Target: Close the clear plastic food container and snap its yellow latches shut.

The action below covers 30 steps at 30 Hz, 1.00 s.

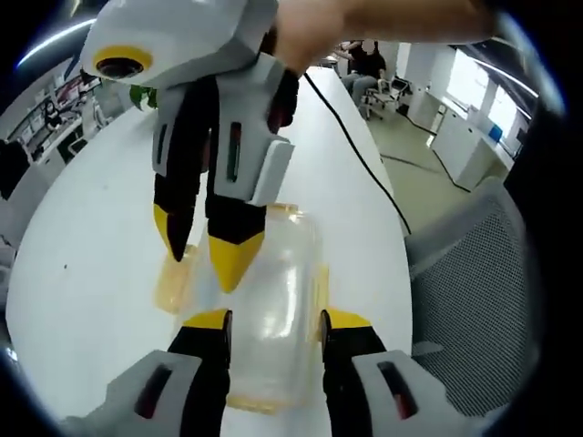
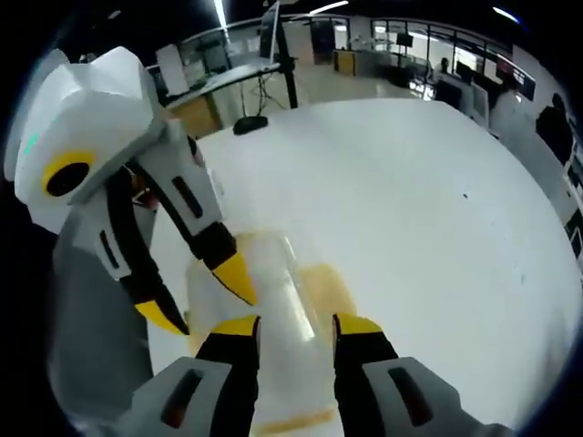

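Note:
The clear plastic container (image 1: 278, 300) lies on the white table (image 1: 91, 237) with its lid on. Pale yellow latches show at its left side (image 1: 173, 284), right side (image 1: 321, 284) and near end (image 1: 255, 399). My left gripper (image 1: 277, 320) is open, its yellow-tipped jaws flanking the container from above. The right gripper (image 1: 205, 250) comes down from the top, open, one tip by the left latch. In the right gripper view, my right gripper (image 2: 297, 326) hangs open over the container (image 2: 273, 300), beside a latch (image 2: 328, 287). The left gripper (image 2: 199, 298) enters from the left, one tip over the lid.
A black cable (image 1: 360, 155) runs along the table toward its far end. A grey mesh chair (image 1: 483, 273) stands off the table's right edge. A black stand base (image 2: 248, 123) sits at the table's far side. Desks and people are in the background.

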### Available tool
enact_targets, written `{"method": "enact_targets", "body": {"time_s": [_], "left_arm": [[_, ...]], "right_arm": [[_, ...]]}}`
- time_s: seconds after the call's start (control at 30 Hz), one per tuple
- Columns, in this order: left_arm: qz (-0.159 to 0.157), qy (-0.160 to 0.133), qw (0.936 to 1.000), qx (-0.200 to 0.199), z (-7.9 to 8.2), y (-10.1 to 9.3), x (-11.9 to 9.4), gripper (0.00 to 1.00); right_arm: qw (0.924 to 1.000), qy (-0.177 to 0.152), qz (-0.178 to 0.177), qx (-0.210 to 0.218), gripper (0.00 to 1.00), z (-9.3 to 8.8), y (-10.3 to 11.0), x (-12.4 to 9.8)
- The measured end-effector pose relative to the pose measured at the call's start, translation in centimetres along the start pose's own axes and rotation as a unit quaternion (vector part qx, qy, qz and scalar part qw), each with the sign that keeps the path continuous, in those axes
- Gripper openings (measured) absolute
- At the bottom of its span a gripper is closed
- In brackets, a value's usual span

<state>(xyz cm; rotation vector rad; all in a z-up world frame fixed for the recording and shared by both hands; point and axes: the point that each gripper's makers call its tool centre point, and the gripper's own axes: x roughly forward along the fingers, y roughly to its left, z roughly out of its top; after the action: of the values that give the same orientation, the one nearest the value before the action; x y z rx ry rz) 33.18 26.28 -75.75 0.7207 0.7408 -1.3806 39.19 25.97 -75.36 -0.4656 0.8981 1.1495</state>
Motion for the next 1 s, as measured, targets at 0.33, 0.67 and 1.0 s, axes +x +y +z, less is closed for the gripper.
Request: {"method": "enact_targets", "body": {"time_s": [0.33, 0.67, 1.0], "left_arm": [[0.015, 0.011, 0.9997, 0.015, -0.1, -0.7, 0.2, 0.45], [0.043, 0.027, 0.9985, 0.022, -0.2, -0.9, 0.4, 0.48], [0.074, 0.055, 0.9951, 0.036, 0.1, -0.7, 0.4, 0.51]], "right_arm": [[0.9985, 0.04, 0.034, -0.019, 0.35, -0.9, 0.0, 0.4], [0.9951, 0.06, 0.073, -0.03, 0.36, -0.4, 0.0, 0.4], [0.9831, 0.115, 0.134, -0.048, 0.36, -0.6, 0.2, 1.0]]}}
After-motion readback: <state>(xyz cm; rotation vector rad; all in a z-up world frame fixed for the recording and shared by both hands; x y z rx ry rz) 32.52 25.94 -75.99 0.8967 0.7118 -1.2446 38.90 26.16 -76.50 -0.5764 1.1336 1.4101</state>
